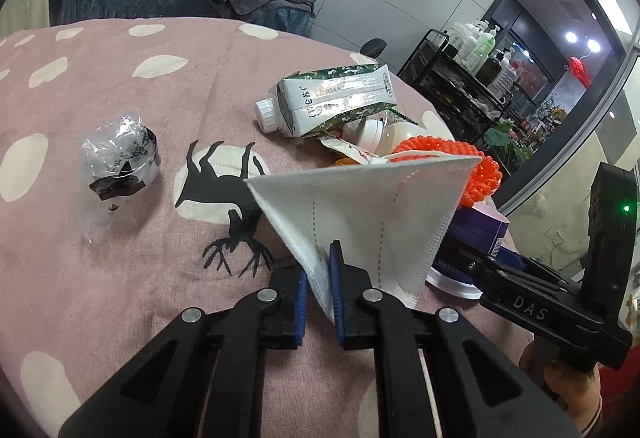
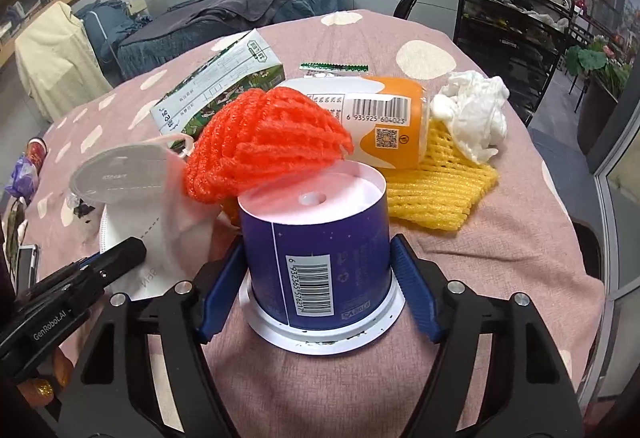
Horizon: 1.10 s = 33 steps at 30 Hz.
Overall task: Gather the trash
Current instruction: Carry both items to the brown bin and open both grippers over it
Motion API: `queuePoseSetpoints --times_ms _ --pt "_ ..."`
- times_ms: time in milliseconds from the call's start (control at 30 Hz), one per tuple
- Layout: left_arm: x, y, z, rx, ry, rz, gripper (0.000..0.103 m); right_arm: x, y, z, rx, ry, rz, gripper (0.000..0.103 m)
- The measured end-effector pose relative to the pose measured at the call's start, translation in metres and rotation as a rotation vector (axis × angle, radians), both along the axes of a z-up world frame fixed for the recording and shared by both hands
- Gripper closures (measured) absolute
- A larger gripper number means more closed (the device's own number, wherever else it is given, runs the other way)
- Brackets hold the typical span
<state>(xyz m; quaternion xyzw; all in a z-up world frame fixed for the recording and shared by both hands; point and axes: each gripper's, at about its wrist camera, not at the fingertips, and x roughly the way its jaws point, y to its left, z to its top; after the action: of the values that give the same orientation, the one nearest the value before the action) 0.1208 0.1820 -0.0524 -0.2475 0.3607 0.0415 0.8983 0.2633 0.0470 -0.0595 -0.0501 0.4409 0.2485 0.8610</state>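
White fabric fills the left gripper (image 1: 320, 290): its blue pads pinch the lower corner of a face mask (image 1: 360, 206), lifted off the pink spotted tablecloth (image 1: 120, 278). The right gripper (image 2: 316, 286) stands wide around an upturned purple cup (image 2: 316, 238); its pads look just clear of the cup wall, though I cannot tell for sure. Behind it lies a heap: orange foam net (image 2: 264, 138), milk carton (image 2: 216, 94), orange bottle (image 2: 384, 118), yellow foam net (image 2: 436, 190), crumpled tissue (image 2: 472, 114). A crumpled plastic wrapper (image 1: 120, 162) sits apart.

Risks: the mask is held only by a thin edge and could slip out; closing on the smooth, tapered cup could squirt it forward into the orange net resting on its rim.
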Motion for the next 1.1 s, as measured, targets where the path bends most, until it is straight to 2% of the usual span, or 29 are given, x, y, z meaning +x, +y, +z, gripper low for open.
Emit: queuePoseSetpoints --times_ms 100,500,600,867,1100 --pt "-0.009 -0.002 0.006 -0.008 -0.024 -0.006 0.096 -0.007 -0.008 0.003 0.023 -0.001 -0.002 0.031" --pt "-0.062 -0.024 0.041 0.073 -0.136 -0.025 0.096 -0.050 -0.057 0.021 0.122 -0.031 -0.030 0.031" --pt "-0.067 -0.033 0.048 0.063 -0.162 -0.047 0.096 -0.061 -0.074 0.025 0.136 -0.056 -0.049 0.031" --pt "-0.062 -0.074 0.061 0.076 -0.204 -0.165 0.098 -0.083 -0.142 0.037 0.179 -0.147 -0.170 0.031" --pt "-0.045 -0.119 0.078 0.092 -0.251 -0.290 0.098 -0.080 -0.215 0.041 0.176 -0.197 -0.342 0.031"
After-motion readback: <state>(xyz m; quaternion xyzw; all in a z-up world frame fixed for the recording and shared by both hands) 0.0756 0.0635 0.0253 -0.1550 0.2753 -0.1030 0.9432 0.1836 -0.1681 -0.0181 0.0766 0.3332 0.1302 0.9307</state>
